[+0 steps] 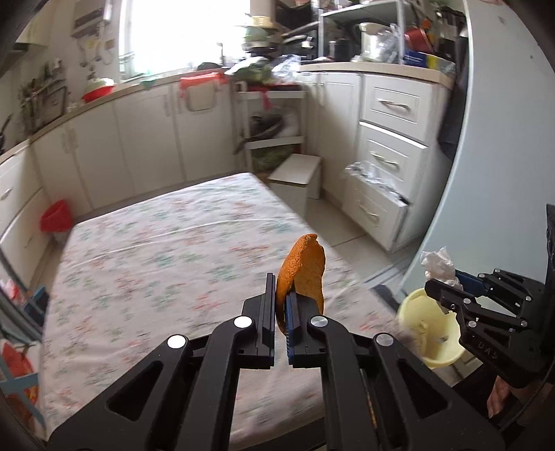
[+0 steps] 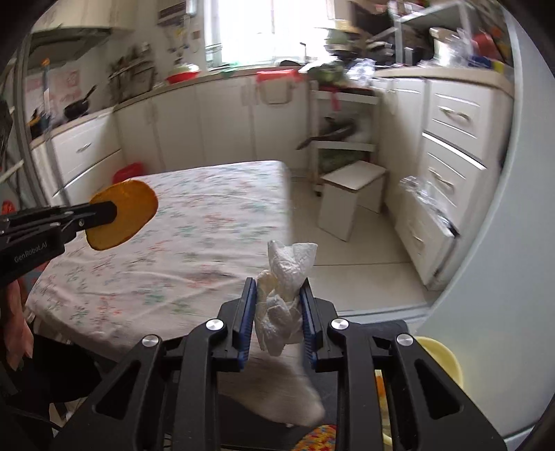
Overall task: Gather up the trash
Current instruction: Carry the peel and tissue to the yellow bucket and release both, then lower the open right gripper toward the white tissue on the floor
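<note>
Left gripper (image 1: 281, 305) clamped on an orange peel (image 1: 305, 274), held upright above the floral tablecloth (image 1: 156, 249). Right gripper (image 2: 277, 305) pinched shut around crumpled tissue (image 2: 284, 288), above a yellow bin (image 1: 428, 333) beside the table.

A home kitchen, lived-in. White cabinets (image 1: 145, 135) under a pale counter (image 1: 104, 95) run from 9 to 12 o'clock below a bright window (image 1: 173, 31); drawers (image 1: 392, 145) stand at 2 o'clock. A pan (image 2: 78, 105) sits on the counter at 10 o'clock. A desk (image 1: 166, 256) with flowered cloth fills the middle, over a tiled floor (image 2: 347, 256).
</note>
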`<state>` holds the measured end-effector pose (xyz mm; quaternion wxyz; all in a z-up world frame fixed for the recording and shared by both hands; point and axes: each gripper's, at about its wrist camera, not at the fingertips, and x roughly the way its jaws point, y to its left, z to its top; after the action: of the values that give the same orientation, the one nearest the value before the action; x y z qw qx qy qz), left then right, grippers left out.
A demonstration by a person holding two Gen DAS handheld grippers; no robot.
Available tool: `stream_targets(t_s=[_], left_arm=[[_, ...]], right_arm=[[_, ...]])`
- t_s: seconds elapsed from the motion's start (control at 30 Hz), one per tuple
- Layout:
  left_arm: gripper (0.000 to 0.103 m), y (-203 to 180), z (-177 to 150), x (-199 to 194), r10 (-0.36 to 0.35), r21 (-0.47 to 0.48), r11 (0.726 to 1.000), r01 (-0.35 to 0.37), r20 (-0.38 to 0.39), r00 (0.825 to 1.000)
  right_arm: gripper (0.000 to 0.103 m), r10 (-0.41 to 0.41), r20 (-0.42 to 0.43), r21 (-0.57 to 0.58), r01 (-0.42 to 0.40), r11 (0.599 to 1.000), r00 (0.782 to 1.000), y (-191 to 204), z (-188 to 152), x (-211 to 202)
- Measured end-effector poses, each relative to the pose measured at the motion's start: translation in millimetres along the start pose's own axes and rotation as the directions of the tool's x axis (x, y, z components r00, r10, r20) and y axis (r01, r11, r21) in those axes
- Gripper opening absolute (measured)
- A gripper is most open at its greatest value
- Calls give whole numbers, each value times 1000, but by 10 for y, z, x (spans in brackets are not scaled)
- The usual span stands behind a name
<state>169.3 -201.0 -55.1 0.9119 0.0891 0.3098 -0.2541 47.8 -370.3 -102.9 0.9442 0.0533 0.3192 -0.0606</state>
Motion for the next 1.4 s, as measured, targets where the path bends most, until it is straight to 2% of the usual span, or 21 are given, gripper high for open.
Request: stream_targets(t_s=[0.13,0.33,0.67,0.97,1.03,1.07,1.1,1.13,1.23,1.27,1.4], left_arm=[[4,-421,99,229,-58,35,998,58,-6,998],[4,-1045,130,568,-147,67,986,150,-47,988],[4,-1795,87,1016,-260,83,959,270,-115,959],[4,-2262,4,1500,-304,113,937,332,-206,930],[5,-2363,-27,1609,-314,128,928,350,-239,919],[5,-2426,-51,1688,-312,139,924,356,-265,912],[8,-2484,-71,1755,-308,150,920,361,-291,906],[10,-2533,-87,1809,-304,161,917,364,-308,902],[30,-2607,-111,1888,-299,173,913,369,-331,895],[37,-2606,-111,1878,-299,173,914,367,-324,898],[44,-2517,-79,1800,-290,172,920,352,-305,907]], right_arm=[[25,-57,-37,123,61,990,998,-514,-116,-6],[25,-102,-87,248,120,961,991,-912,-224,54],[26,-162,-200,325,221,919,966,-1301,-446,167],[29,-205,-282,352,300,887,937,-1558,-604,300],[36,-220,-319,351,331,876,922,-1627,-654,368],[46,-232,-337,350,350,869,913,-1660,-685,393],[52,-243,-346,353,366,861,906,-1697,-713,402],[52,-250,-356,359,378,853,901,-1738,-742,404],[52,-255,-371,373,394,840,893,-1818,-797,380],[53,-255,-370,374,395,839,893,-1821,-803,367],[53,-251,-359,370,384,846,899,-1802,-807,327]])
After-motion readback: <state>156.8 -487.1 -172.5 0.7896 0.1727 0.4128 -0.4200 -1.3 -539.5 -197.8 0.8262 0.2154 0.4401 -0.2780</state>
